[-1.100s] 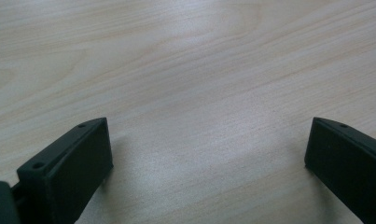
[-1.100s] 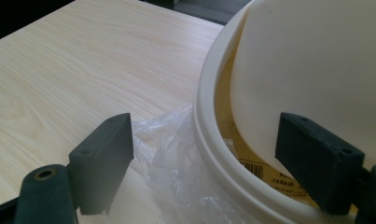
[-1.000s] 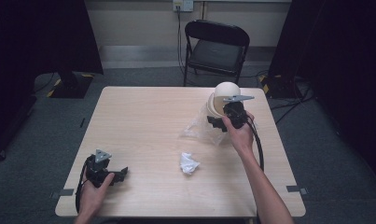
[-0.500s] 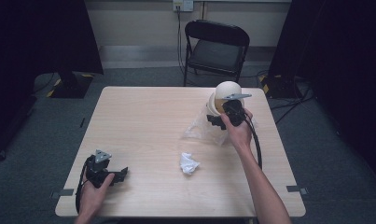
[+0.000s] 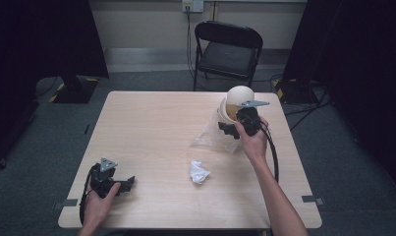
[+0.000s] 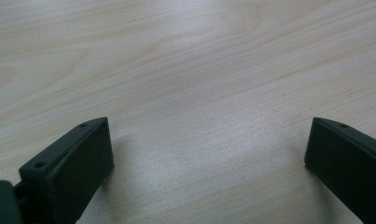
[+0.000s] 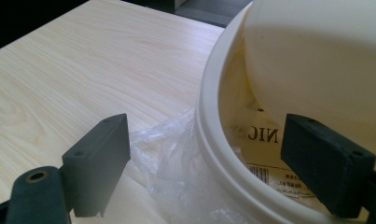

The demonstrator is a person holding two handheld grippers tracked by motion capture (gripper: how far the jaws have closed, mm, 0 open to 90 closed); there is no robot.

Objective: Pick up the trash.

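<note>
In the right gripper view the cream bowl [image 7: 232, 154] is cut off by the top, right and bottom edges, and the label print inside is partly hidden by the right jaw. In the high view the right gripper [image 5: 233, 129] covers the bowl's near side.

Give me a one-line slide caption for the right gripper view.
Open right gripper straddling the rim of a cream round plastic container, over crumpled clear plastic wrap on the light wooden table.
</note>
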